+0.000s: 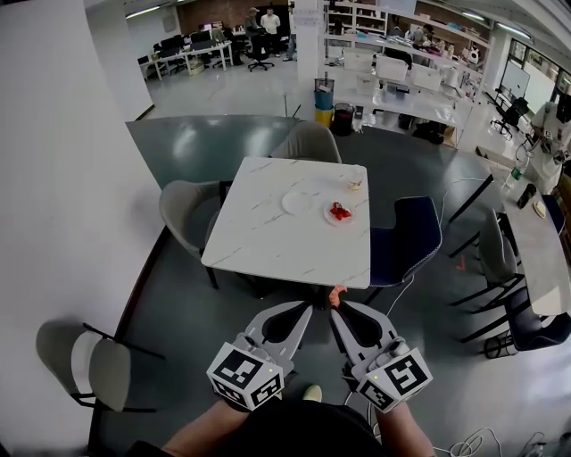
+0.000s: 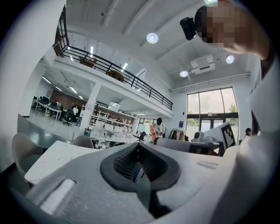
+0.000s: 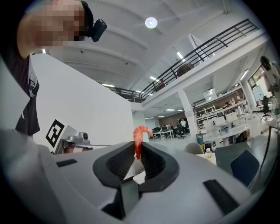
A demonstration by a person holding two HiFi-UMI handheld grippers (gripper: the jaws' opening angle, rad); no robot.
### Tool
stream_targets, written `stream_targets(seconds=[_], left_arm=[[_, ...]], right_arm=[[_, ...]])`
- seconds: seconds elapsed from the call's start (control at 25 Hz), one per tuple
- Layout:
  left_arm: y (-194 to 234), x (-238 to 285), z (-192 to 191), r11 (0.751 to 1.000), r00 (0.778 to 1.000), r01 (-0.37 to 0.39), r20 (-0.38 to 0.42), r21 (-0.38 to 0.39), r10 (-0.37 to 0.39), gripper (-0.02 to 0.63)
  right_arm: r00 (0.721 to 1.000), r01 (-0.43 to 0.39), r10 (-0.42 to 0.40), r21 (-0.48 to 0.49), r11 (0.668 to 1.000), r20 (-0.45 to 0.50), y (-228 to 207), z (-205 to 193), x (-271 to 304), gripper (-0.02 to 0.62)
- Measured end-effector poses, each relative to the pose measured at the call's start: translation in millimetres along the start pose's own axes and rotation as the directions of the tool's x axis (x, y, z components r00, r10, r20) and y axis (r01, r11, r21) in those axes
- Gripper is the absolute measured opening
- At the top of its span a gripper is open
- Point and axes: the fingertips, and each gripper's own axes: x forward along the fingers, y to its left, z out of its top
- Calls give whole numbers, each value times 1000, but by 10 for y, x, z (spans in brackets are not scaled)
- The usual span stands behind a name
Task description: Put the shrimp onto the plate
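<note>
open-plan office and lab floor: rows of desks with monitors (image 1: 192, 49) line the far wall, shelving racks (image 1: 357, 16) stand behind white workbenches (image 1: 410, 89), a railed mezzanine (image 2: 109, 68) runs overhead, and tall windows (image 2: 212, 106) light a marble-topped meeting table (image 1: 259, 232) ringed by upholstered chairs (image 1: 183, 210).

Table: white marble table (image 1: 268, 241), beyond both grippers.
Plates: empty plate (image 1: 296, 203) just beside loaded plate (image 1: 328, 219) holding red shrimps (image 1: 340, 211).
Chairs: grey chair (image 1: 183, 210) at left, blue chair (image 1: 406, 239) at right.
Left gripper (image 1: 309, 306): jaws together, empty.
Right gripper (image 1: 336, 307): orange shrimp (image 1: 336, 294) pinched at its tips.
</note>
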Motion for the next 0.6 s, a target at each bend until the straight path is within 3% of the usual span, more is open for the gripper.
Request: stream_targets(seconds=[0.36, 0.6], left_arm=[[108, 139, -68, 997, 997, -72, 0, -13, 72, 9], [334, 304, -34, 997, 997, -75, 12, -13, 75, 9]], right_arm=[[999, -33, 34, 33, 999, -23, -198, -99, 79, 48], [999, -24, 25, 39, 999, -36, -377, -136, 324, 48]])
